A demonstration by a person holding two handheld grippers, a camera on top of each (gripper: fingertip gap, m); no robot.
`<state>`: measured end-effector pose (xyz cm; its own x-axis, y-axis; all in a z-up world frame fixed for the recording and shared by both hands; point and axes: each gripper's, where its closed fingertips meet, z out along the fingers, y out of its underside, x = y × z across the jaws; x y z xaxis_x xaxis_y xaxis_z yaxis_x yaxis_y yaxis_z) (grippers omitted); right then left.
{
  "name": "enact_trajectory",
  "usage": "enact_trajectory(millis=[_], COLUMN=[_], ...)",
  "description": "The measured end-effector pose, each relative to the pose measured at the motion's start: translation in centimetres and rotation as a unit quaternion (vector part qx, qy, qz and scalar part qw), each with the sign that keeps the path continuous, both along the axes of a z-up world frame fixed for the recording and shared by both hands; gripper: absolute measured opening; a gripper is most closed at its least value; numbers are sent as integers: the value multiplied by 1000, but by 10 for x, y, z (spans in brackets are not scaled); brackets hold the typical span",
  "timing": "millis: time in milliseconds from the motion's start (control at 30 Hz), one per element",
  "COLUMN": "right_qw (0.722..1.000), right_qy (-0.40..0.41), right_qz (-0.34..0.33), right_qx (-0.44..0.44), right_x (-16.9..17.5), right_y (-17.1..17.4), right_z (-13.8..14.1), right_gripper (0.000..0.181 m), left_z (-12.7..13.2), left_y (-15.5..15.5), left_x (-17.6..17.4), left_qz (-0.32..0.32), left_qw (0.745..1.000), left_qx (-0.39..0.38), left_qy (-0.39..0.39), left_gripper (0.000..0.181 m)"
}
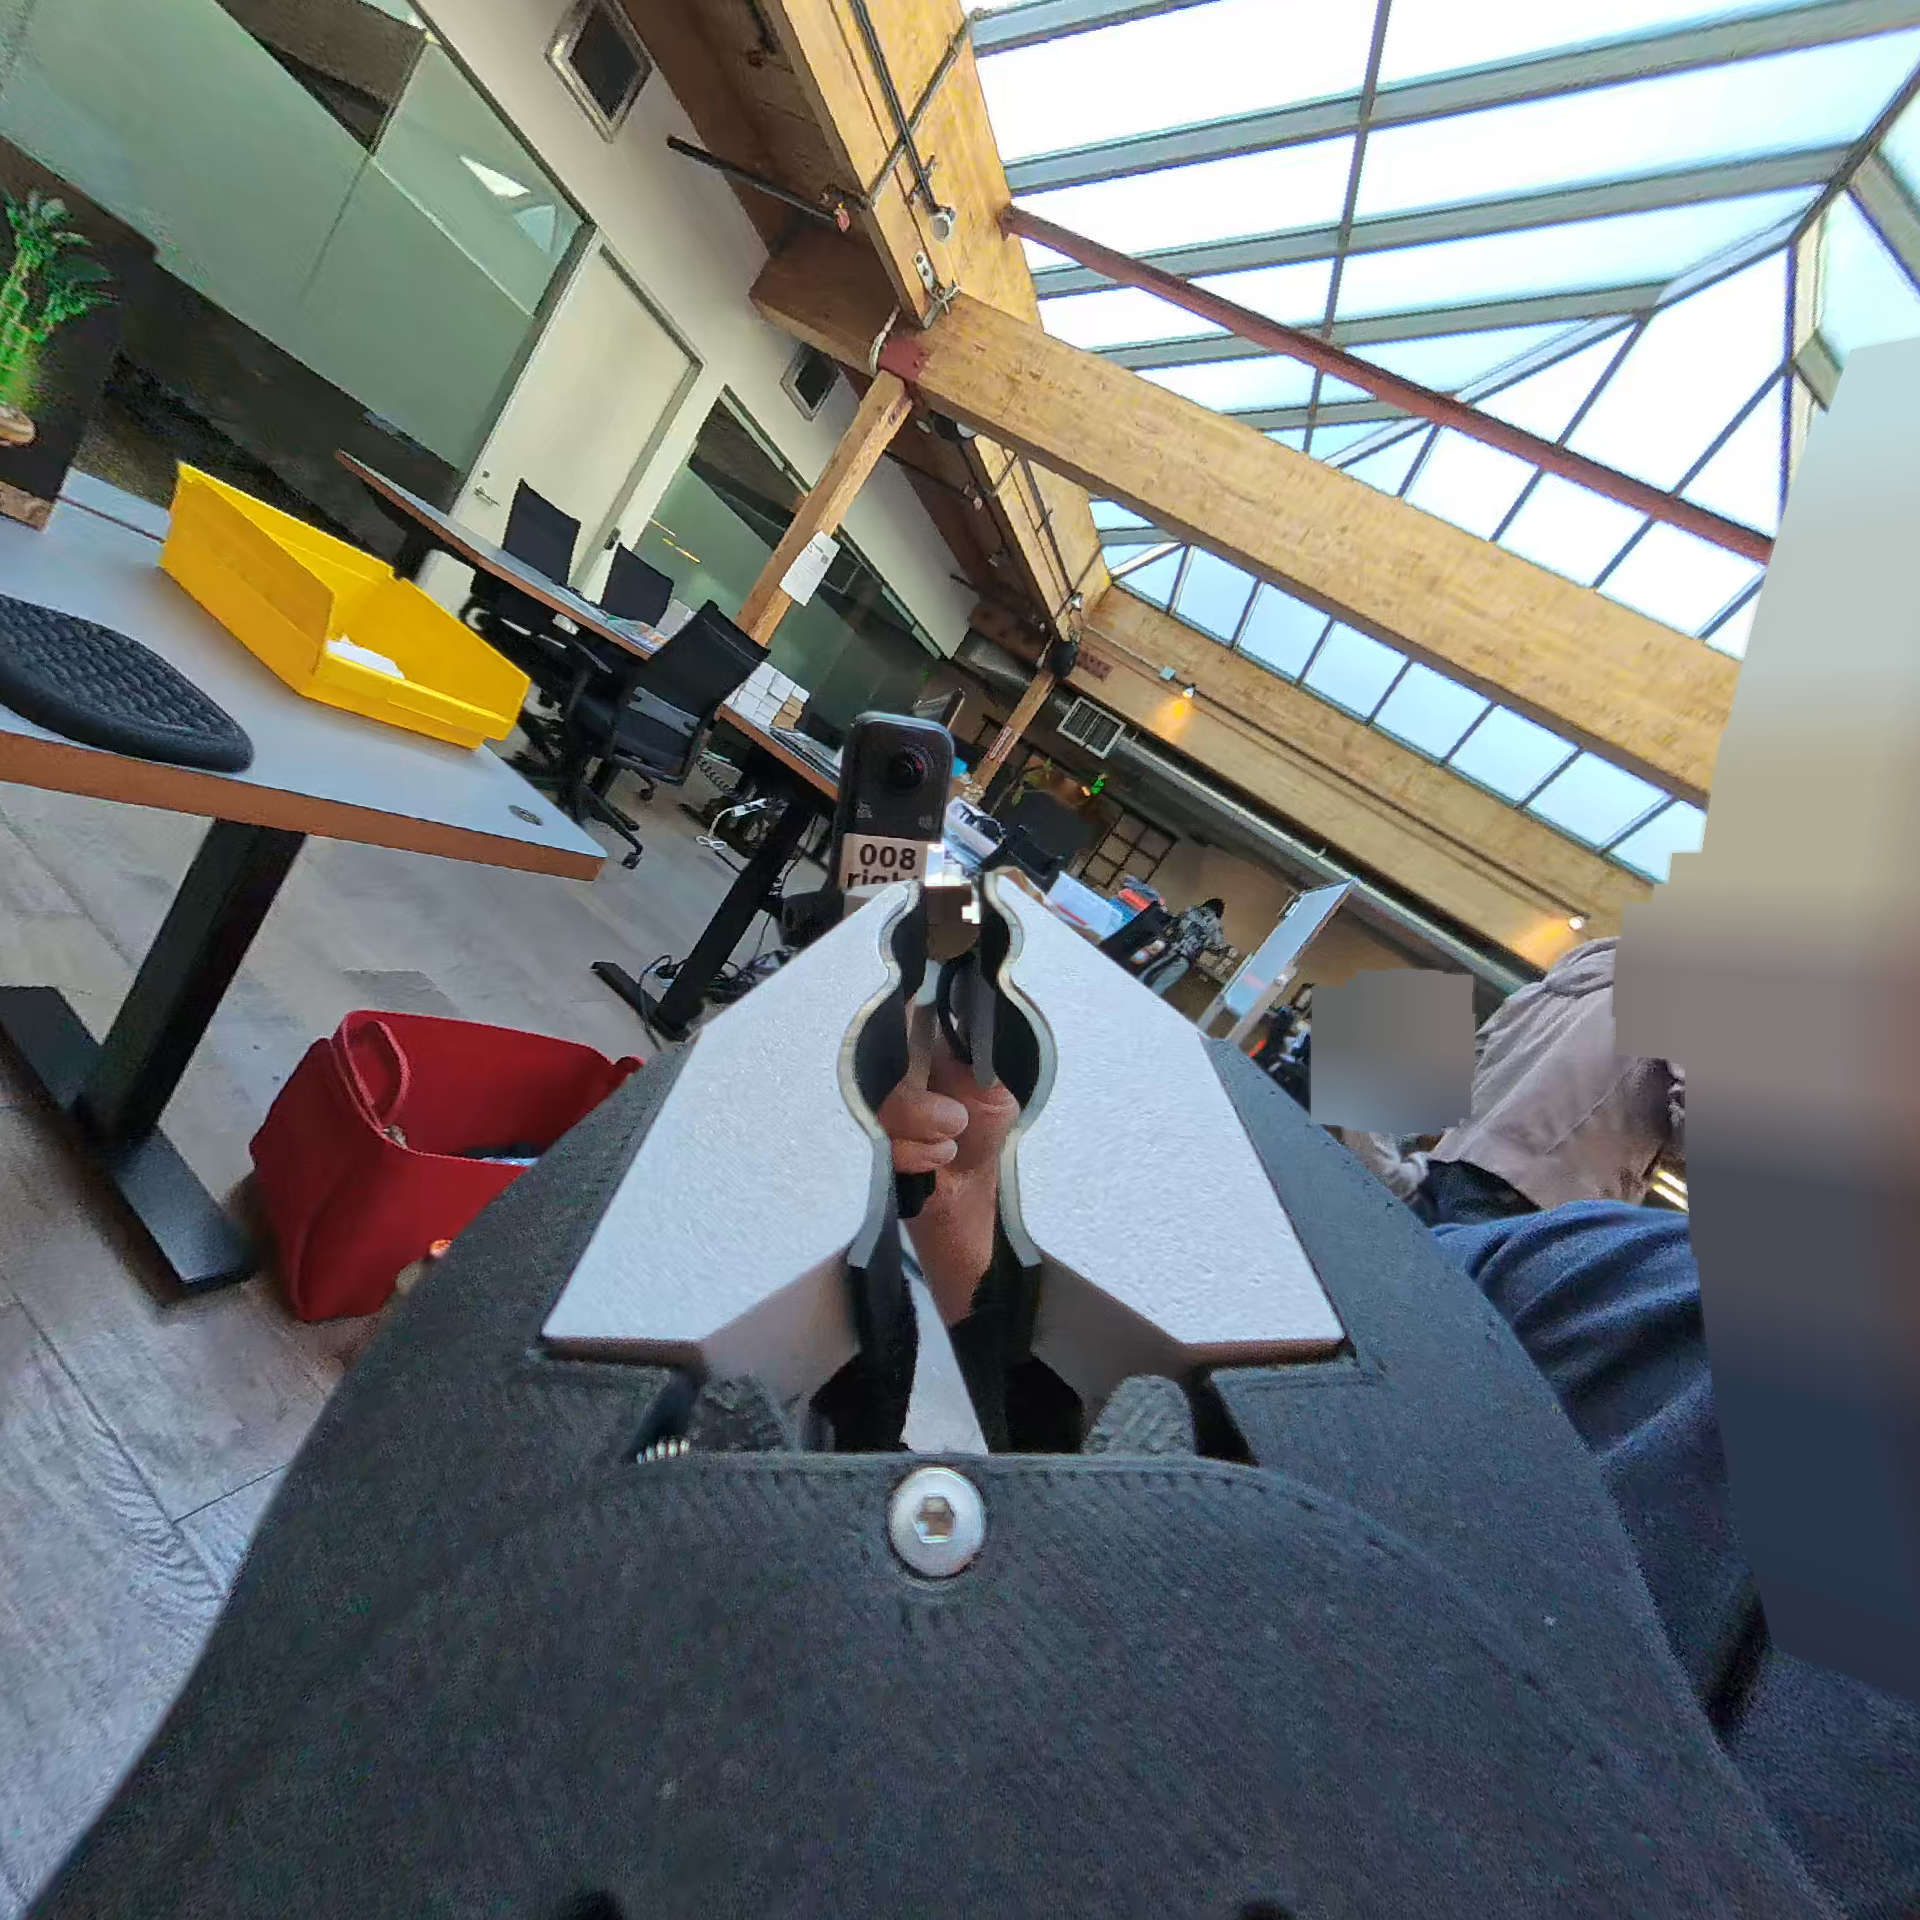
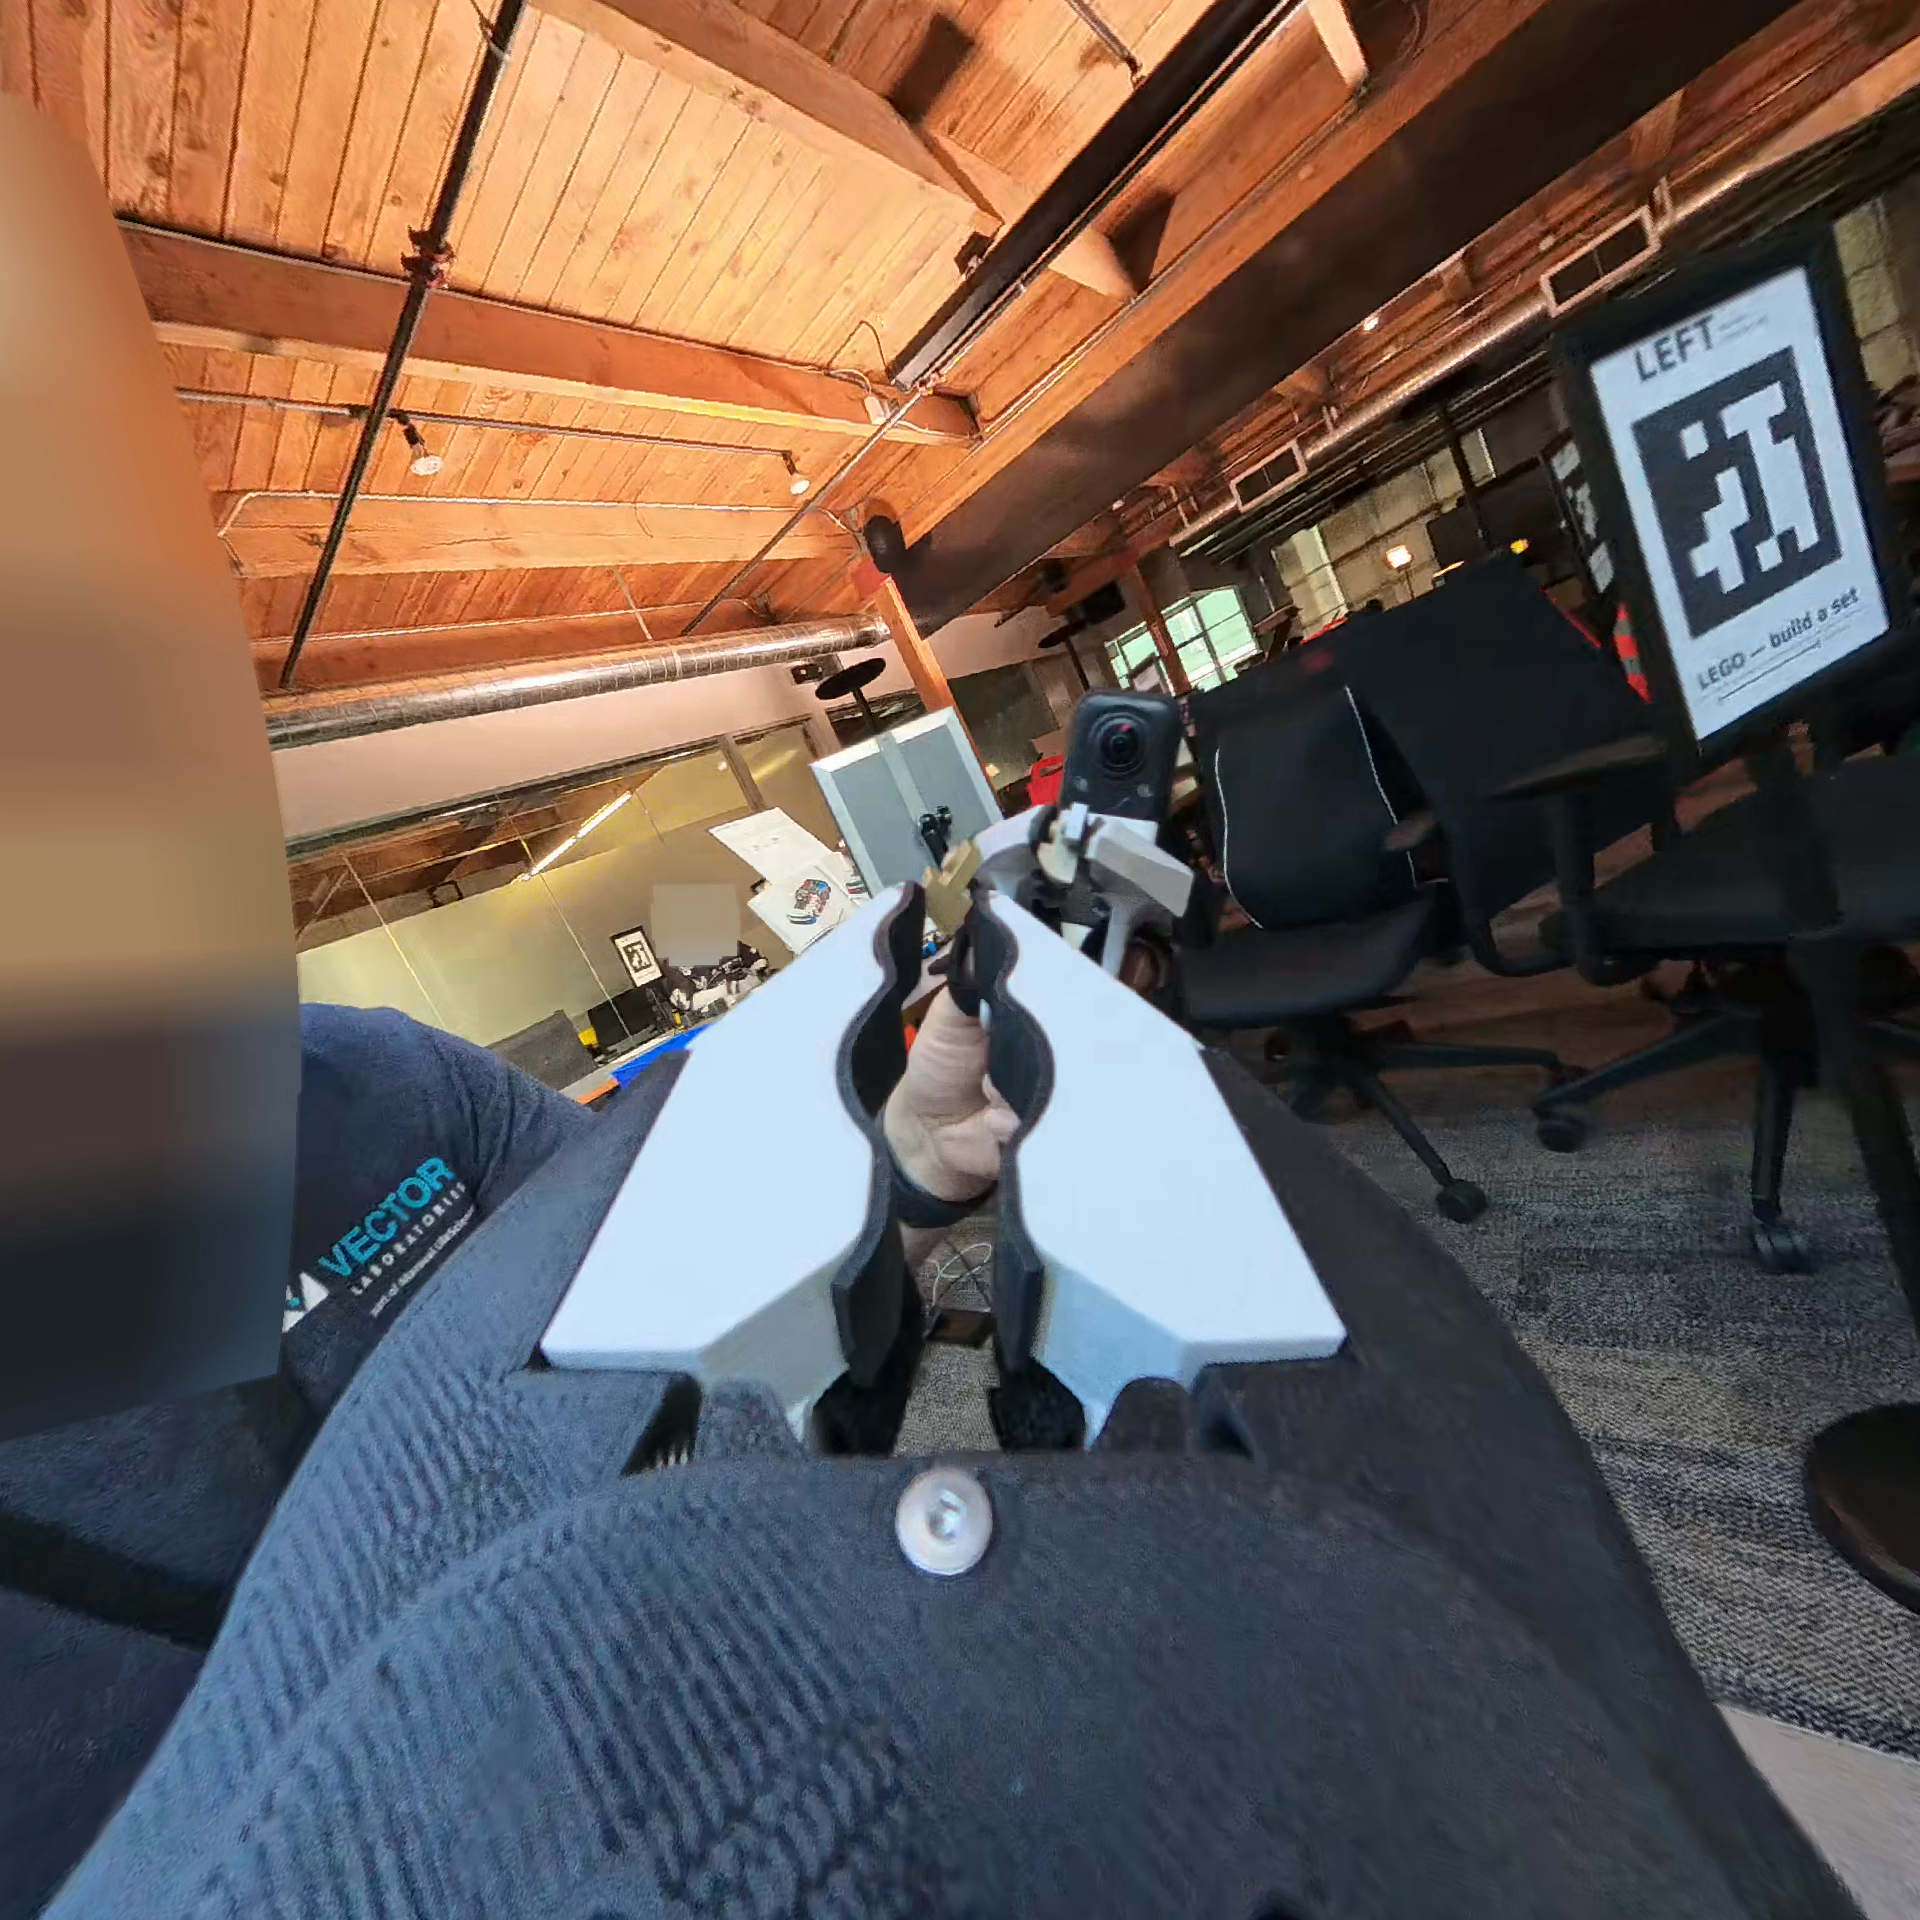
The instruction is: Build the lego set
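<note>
Both grippers are raised in the air, tip to tip, facing each other. In the left wrist view my left gripper (image 1: 951,896) is shut on a small light grey lego piece (image 1: 945,902) at its fingertips. The right gripper's camera (image 1: 896,774) shows just behind it; its fingers are hidden. In the right wrist view my right gripper (image 2: 948,902) is shut on a small tan lego piece (image 2: 954,878). The left gripper (image 2: 1075,847) sits just beyond it to the right, pinching a small pale piece (image 2: 1070,828). The two pieces are close together; I cannot tell if they touch.
A grey table (image 1: 343,769) at the left bears a yellow bin (image 1: 343,613) and a black mat (image 1: 104,686). A red bag (image 1: 416,1132) stands on the floor. Office chairs (image 2: 1330,862) and a framed marker sign (image 2: 1745,488) are at the right. A person in a dark sleeve (image 1: 1579,1309) holds the grippers. The gap from one gripper's tips to the other's is roughly 4 centimeters.
</note>
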<state>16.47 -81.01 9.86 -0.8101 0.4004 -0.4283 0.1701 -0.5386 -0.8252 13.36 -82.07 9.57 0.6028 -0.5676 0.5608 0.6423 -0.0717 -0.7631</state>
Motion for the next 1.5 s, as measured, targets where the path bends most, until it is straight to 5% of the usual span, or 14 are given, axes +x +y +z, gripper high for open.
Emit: enact_trajectory(millis=[167,367,800,1000,1233,1500], right_qw=[999,991,977,967,969,954], right_qy=[-17,-21,-69,-107,-142,-186], right_qz=[-8,-50,-85,-81,-10,64], right_qx=[40,124,183,215,203,226], right_x=[10,-20,-100,-108,-112,-150], right_y=[-11,4,114,167,193,224], right_z=[-10,-36,-91,-79,-45,-49], right_gripper=[7,7,7,8,7,7], left_z=[-8,-35,-87,-74,-40,-44], left_y=[-9,10,128,183,210,241], left_x=[24,3,-67,-74,-79,-117], left_qz=[-6,-11,-73,-121,-167,-253], left_qw=[1000,999,993,987,977,945], left_qx=[-19,-40,-90,-108,-128,-182], left_qy=[15,-5,-24,-21,44,97], left_gripper=[7,7,8,8,8,8])
